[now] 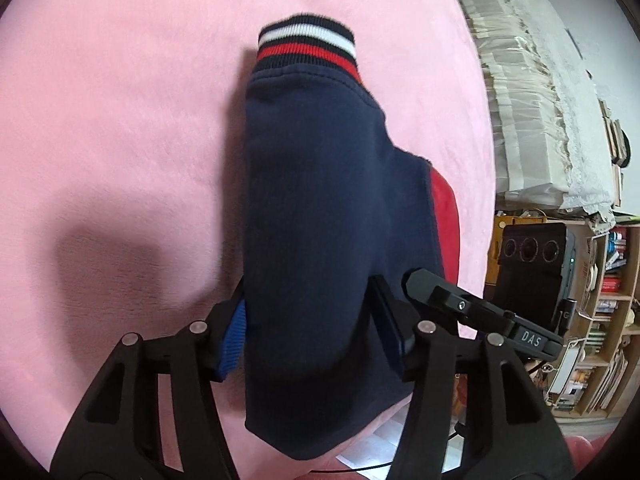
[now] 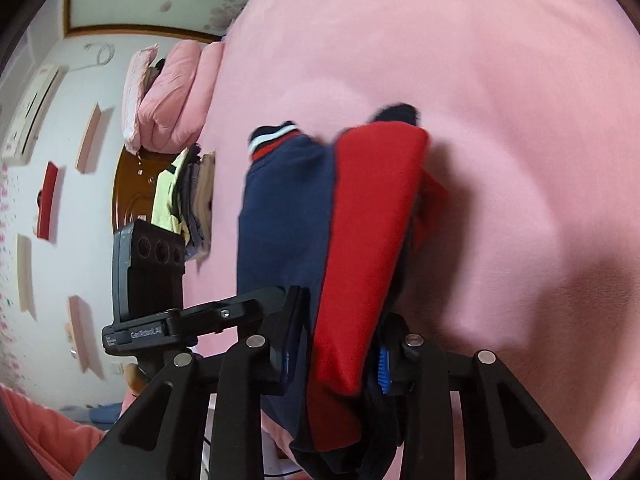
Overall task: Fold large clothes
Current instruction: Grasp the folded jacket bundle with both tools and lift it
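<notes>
Right up against the lens, the left gripper (image 1: 310,320) has its black fingers (image 1: 390,316) pressed in on both sides of a thick navy fold — clamped on the garment (image 1: 320,200). That garment is a navy and red sweatshirt, bundled into a long fold, and it runs away from the jaws across the pink blanket (image 1: 120,120), with its striped ribbed cuff (image 1: 306,46) at the far end. A slice of red shows along the garment's right edge.

Over to the right gripper (image 2: 336,344) — jaws drawn in on the red panel of the same garment, blue pad (image 2: 385,372) pushed into the cloth, gripping it too. The fold sits just above the pink blanket, throwing a shadow on it. Beyond the blanket's left edge, folded pink bedding (image 2: 168,96) and a stack of clothes (image 2: 188,200).
</notes>
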A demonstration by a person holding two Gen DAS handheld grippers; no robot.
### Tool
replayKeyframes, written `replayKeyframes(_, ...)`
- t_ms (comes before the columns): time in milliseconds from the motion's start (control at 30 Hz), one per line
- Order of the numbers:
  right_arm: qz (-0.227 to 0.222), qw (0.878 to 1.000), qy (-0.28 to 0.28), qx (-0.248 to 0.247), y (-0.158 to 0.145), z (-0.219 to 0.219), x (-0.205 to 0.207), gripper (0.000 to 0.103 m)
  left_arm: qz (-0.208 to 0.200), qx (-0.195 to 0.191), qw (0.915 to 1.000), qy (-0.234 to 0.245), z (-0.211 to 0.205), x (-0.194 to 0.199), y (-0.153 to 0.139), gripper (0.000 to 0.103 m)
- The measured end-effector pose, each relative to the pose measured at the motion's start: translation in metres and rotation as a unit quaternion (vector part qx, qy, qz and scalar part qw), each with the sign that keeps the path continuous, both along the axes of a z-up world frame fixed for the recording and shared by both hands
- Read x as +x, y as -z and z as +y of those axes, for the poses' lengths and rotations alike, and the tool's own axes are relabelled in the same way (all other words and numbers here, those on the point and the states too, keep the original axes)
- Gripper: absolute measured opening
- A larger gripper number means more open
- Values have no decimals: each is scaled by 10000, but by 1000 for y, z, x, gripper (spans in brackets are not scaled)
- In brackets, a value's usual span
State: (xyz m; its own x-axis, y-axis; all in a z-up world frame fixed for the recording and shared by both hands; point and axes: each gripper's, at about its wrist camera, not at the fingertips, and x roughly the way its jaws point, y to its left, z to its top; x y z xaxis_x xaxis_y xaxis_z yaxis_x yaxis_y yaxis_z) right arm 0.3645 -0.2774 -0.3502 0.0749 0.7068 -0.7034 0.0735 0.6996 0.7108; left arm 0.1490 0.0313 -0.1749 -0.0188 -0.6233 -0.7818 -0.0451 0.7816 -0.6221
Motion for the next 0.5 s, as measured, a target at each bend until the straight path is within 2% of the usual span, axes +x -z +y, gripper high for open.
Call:
replayKeyframes(167,-276,9996,-21,-40,-32,40,0,31,-333,-53,9994,-53,51,8,-49,52)
replayKeyframes(267,-467,9989,-29,85,-49,85,3,31,-474,32,9988,-123,95,15,-82,51)
replayKeyframes(500,-904,9938,-256,590,-99,232,22,30,-1121,398,9920,-428,240,39,-188,51)
